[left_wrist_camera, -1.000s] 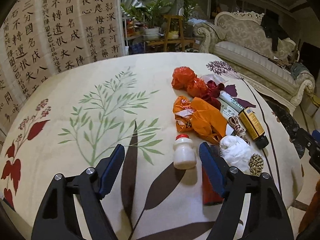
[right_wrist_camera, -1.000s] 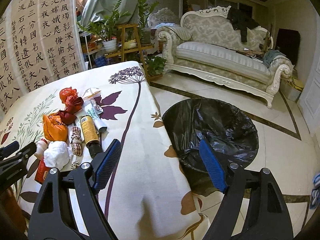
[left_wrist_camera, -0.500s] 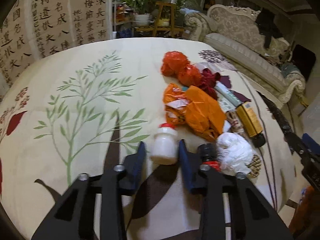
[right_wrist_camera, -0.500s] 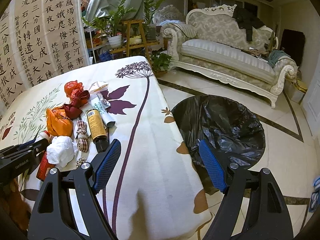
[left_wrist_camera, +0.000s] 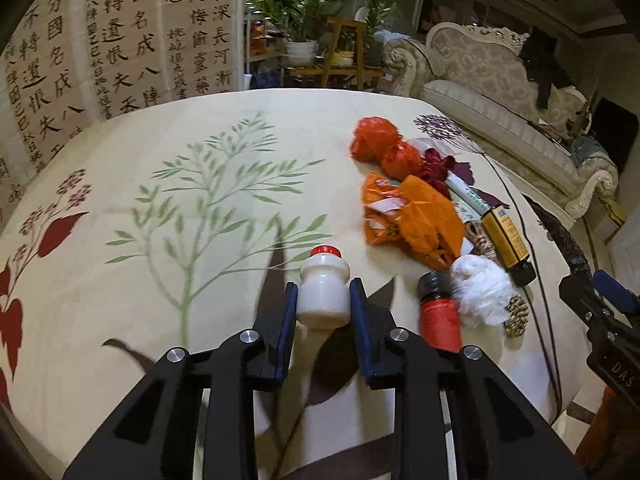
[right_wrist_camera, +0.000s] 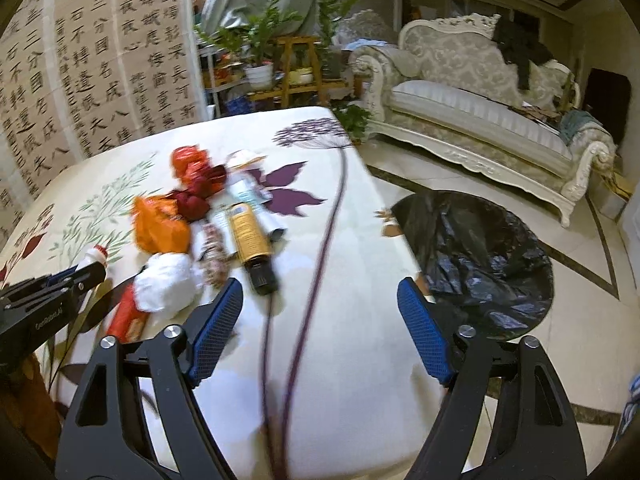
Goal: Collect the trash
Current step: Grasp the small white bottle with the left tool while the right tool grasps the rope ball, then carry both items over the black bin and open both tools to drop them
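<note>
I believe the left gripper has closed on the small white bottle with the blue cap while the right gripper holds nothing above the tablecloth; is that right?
Not quite: the cap is red, not blue, as the left wrist view shows. The left gripper is closed on the small white bottle. The right gripper has nothing between its jaws, which are closing above the tablecloth.

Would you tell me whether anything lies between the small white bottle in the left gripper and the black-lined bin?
Yes. The trash pile on the table lies between the white bottle, held by the left gripper, and the bin on the floor past the table edge.
</note>
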The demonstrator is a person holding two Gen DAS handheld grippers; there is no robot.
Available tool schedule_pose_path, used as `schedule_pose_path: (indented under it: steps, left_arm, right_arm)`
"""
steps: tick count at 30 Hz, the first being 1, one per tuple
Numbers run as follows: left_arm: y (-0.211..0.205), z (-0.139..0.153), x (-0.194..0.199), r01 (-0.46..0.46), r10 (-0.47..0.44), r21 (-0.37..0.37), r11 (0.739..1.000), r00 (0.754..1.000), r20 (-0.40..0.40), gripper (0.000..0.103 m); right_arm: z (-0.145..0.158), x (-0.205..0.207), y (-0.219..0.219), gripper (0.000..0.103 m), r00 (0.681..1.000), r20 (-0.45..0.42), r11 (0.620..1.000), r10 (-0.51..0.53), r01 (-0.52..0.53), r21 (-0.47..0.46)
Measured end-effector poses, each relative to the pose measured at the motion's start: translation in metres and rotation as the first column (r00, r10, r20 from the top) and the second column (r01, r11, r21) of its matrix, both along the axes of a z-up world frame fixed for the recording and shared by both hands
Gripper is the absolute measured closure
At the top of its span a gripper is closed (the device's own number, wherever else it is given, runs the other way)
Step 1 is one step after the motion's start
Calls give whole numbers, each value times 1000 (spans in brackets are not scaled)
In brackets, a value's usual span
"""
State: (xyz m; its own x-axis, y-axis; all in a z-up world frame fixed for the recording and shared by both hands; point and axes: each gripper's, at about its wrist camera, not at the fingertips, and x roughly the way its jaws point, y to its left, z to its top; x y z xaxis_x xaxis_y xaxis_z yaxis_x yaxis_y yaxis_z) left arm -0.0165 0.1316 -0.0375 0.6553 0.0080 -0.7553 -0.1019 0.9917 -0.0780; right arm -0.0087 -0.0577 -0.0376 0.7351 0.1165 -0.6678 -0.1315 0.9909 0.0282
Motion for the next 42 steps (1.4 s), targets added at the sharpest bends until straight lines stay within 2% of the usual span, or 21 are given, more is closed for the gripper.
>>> schedule_pose_path:
  steps: [2,7,12,14,16,25,31,37,42]
  left_arm:
    - [5,1,-5,-16,16,4,1000,1000,4,76]
    - [17,1,-11,-47,47,8,999,999,9,76]
    - [22,0,-14,-56,56,-2,998,998,12,76]
    - [21,0,-14,-55,55,-4,998,998,16,76]
    - [19,1,-15,-52,52,-3,999,998,21,76]
    - [-8,11,-13,11,-10,-11,1000,999,51,76]
    - [-43,22,-7,93,-92,-10,996,993,80,76]
    - [-92,28,8,200,-198,-3,980,975,99,76]
    - [-133,28,27,278,-276,0,961,955,108,76]
  right_arm:
    - [-1,-2,9,39,999,-11,999,36,-36,10]
    - [-4,-6,33,43,994,-12,994,105,-105,1]
    - [-19,-5,46,58,989,-51,990,140,-141,-19]
    - [-23,-5,48,78,987,-64,989,147,-148,-19]
    - [-25,-6,45,85,987,-73,989,144,-145,-11]
    - [-15,-12,16,86,996,-36,996,87,-87,13]
    - [-2,-11,-30,86,1000,3,999,-19,19,28]
    - [2,-3,-82,86,988,25,988,-151,150,29]
    - [1,4,-112,86,976,45,977,-213,213,21]
